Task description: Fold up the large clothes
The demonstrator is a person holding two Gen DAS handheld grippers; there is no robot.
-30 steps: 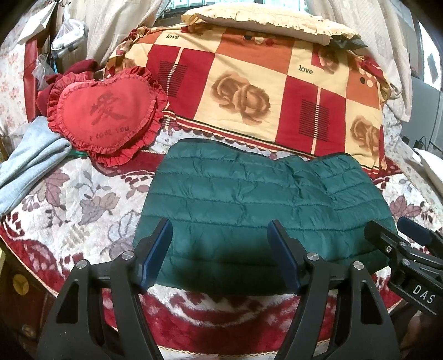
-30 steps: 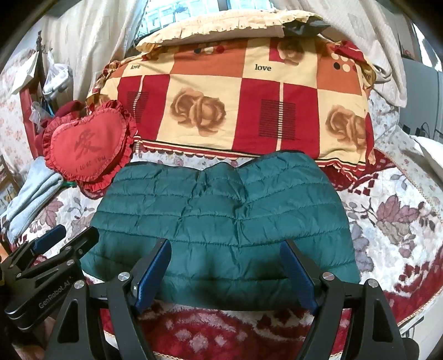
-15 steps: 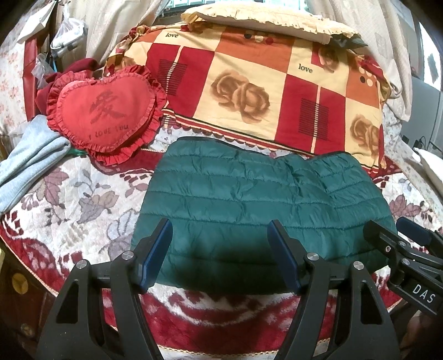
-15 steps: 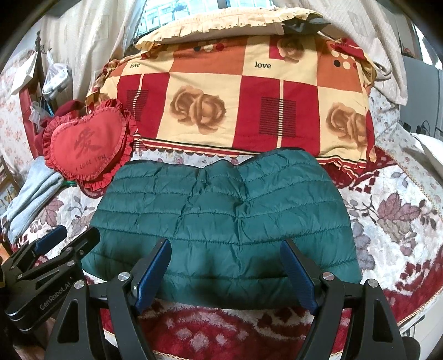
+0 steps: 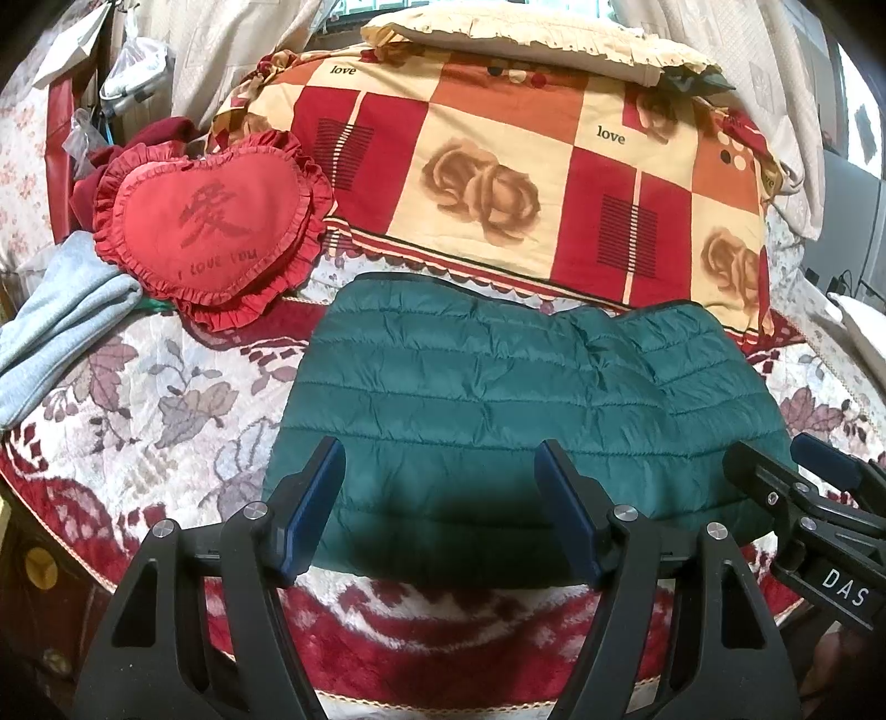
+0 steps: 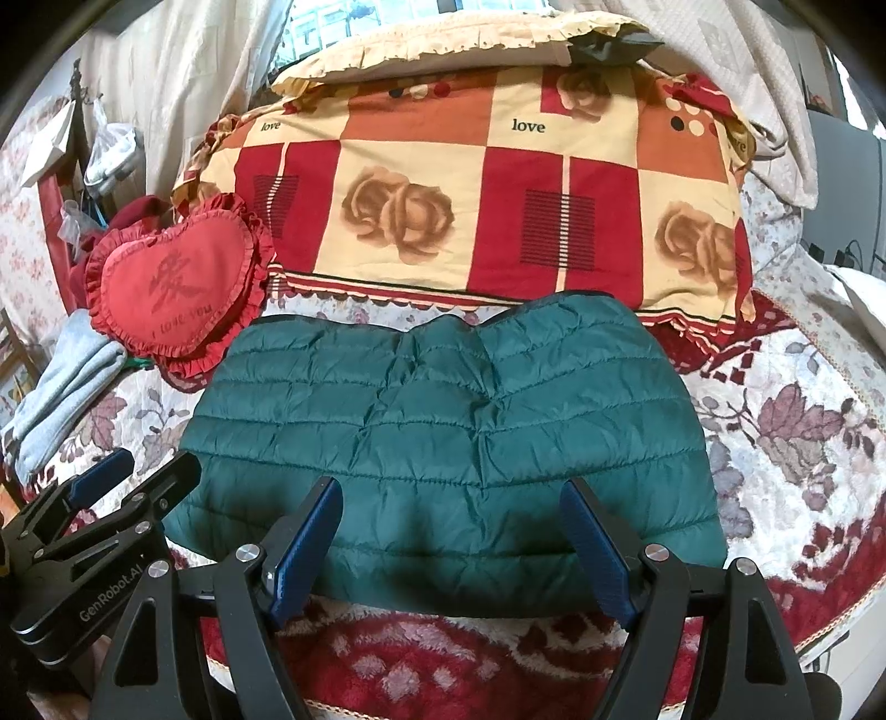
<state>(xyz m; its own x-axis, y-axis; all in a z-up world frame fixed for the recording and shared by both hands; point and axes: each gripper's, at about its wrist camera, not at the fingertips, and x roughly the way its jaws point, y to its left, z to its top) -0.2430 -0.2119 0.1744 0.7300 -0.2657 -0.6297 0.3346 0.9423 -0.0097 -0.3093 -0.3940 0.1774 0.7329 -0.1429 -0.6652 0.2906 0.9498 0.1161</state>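
Observation:
A dark green quilted jacket lies folded into a flat rectangle on the flowered bed cover. My left gripper hangs open above the jacket's near edge, nothing between its blue pads. My right gripper is likewise open over the near edge, empty. Each gripper shows in the other's view: the right one at the jacket's right corner, the left one at its left corner.
A folded red and cream checked quilt with a frilled pillow on top lies behind the jacket. A red heart cushion and folded light blue cloth lie at the left.

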